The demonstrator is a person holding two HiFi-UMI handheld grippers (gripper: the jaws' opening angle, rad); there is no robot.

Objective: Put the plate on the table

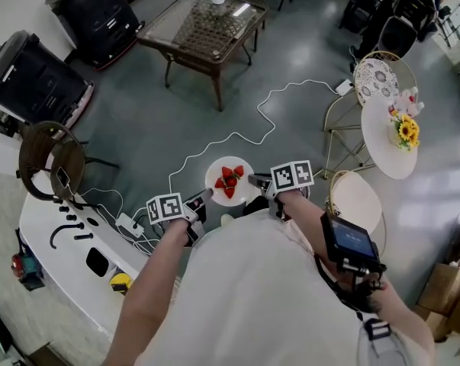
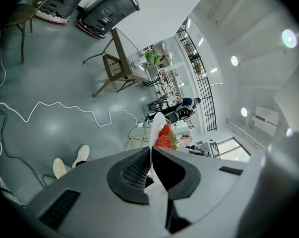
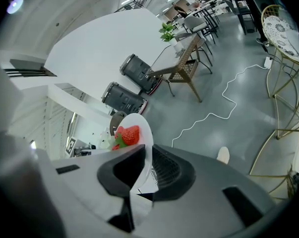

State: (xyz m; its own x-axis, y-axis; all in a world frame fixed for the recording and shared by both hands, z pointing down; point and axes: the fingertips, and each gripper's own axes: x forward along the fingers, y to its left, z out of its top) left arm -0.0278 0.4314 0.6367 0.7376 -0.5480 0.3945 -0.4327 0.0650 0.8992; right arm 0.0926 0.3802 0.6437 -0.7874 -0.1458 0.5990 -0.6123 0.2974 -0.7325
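A small white plate [image 1: 217, 176] with a few red strawberries [image 1: 229, 181] on it hangs in the air above the grey floor, in front of the person. My left gripper [image 1: 207, 196] is shut on the plate's left rim and my right gripper [image 1: 255, 180] is shut on its right rim. In the left gripper view the plate [image 2: 157, 125] runs edge-on between the jaws of the gripper [image 2: 150, 168], with the strawberries [image 2: 164, 138] just past them. The right gripper view shows the plate [image 3: 142, 126] clamped in the gripper [image 3: 149, 166], strawberries [image 3: 128, 134] on its left face.
A round white table [image 1: 384, 143] with sunflowers [image 1: 406, 130] stands at the right, among wire chairs [image 1: 354, 197]. A glass-topped wicker table [image 1: 203, 23] stands farther ahead. A white cable [image 1: 237, 136] snakes over the floor. A white counter [image 1: 54, 258] with tools lies at the left.
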